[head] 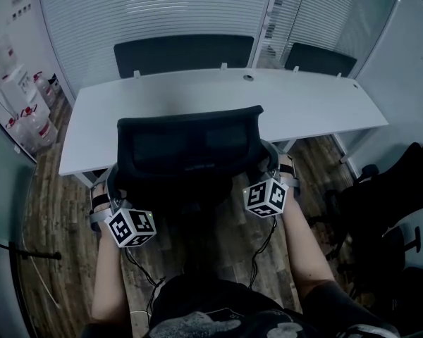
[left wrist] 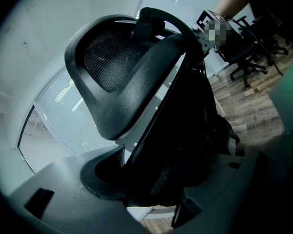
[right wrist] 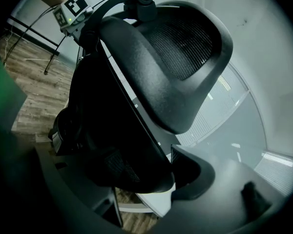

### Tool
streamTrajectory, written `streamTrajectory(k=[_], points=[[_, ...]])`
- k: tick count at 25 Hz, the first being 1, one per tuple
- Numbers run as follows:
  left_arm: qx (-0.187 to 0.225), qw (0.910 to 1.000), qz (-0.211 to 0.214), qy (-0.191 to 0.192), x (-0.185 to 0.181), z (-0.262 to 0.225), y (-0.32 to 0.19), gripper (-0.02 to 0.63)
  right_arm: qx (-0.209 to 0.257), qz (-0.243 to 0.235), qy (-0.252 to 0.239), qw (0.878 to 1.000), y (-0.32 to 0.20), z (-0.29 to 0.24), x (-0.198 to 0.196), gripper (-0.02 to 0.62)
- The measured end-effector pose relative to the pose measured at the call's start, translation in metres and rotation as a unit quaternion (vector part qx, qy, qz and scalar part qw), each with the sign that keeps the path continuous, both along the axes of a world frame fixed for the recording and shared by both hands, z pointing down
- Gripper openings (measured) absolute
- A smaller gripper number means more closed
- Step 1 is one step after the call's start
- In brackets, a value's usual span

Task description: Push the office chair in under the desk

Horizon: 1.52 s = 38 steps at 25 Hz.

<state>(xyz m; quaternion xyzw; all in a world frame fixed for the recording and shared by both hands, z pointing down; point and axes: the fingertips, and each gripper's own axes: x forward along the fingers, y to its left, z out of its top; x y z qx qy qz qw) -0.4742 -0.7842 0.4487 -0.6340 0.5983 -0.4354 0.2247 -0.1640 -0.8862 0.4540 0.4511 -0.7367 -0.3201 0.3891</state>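
A black mesh office chair (head: pixel 190 146) stands with its back to me, in front of the white desk (head: pixel 218 97); its seat is hidden below the backrest. My left gripper (head: pixel 114 199) clasps the backrest's left edge and my right gripper (head: pixel 268 180) clasps its right edge. In the left gripper view the backrest frame (left wrist: pixel 176 145) fills the space between the jaws of the left gripper (left wrist: pixel 141 199), with the headrest (left wrist: pixel 117 82) above. The right gripper view mirrors this: the chair frame (right wrist: pixel 117 145) sits between the jaws of the right gripper (right wrist: pixel 146 189), under the headrest (right wrist: pixel 180 48).
Two dark chair backs (head: pixel 183 53) (head: pixel 321 60) stand behind the desk's far edge. More black office chairs (head: pixel 388 210) crowd the right side. Water bottles (head: pixel 25 111) stand along the left wall, and a thin black rod (head: pixel 28 253) lies low at the left. The floor is wood.
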Motion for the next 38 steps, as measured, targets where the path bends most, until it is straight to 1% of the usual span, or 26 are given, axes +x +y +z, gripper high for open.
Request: streamTrajectory(k=[8, 12, 15, 17, 20, 24, 28, 31, 33, 36, 38], points=[[0.003, 1.0, 0.003, -0.001, -0.005, -0.001, -0.007, 0.293, 0.011, 0.001, -0.003, 1.0, -0.007, -0.002, -0.005, 0.293], [-0.01, 0.9999, -0.002, -0.002, -0.005, 0.0, -0.007, 0.293, 0.011, 0.004, 0.002, 1.0, -0.007, -0.001, -0.004, 0.293], [-0.017, 0.9998, -0.008, -0.003, -0.005, 0.001, -0.008, 0.295, 0.007, 0.016, 0.004, 1.0, -0.007, -0.002, -0.002, 0.293], [-0.016, 0.9998, -0.011, -0.001, -0.004, 0.001, -0.007, 0.295, 0.005, 0.02, -0.003, 1.0, -0.005, -0.002, -0.001, 0.293], [-0.013, 0.9997, -0.02, 0.008, -0.004, -0.001, -0.001, 0.298, -0.003, 0.014, -0.031, 0.999, 0.003, -0.003, 0.001, 0.295], [-0.022, 0.9985, -0.036, 0.036, 0.001, -0.001, 0.021, 0.341, 0.002, 0.015, -0.049, 0.999, 0.022, -0.008, 0.015, 0.295], [-0.019, 0.9969, -0.058, 0.049, 0.011, 0.001, 0.058, 0.348, -0.006, 0.019, -0.07, 0.997, 0.052, -0.009, 0.033, 0.295], [-0.01, 0.9948, -0.072, 0.071, 0.026, -0.003, 0.09, 0.348, -0.011, 0.003, -0.1, 0.995, 0.084, -0.014, 0.042, 0.294], [0.0, 0.9917, -0.074, 0.106, 0.042, -0.01, 0.112, 0.348, -0.017, -0.013, -0.122, 0.992, 0.106, -0.017, 0.046, 0.293], [0.026, 0.9816, -0.08, 0.171, 0.064, -0.023, 0.146, 0.348, -0.035, -0.036, -0.153, 0.987, 0.137, -0.02, 0.051, 0.293], [0.038, 0.9771, -0.083, 0.192, 0.078, -0.03, 0.166, 0.348, -0.044, -0.047, -0.175, 0.982, 0.152, -0.024, 0.054, 0.293]])
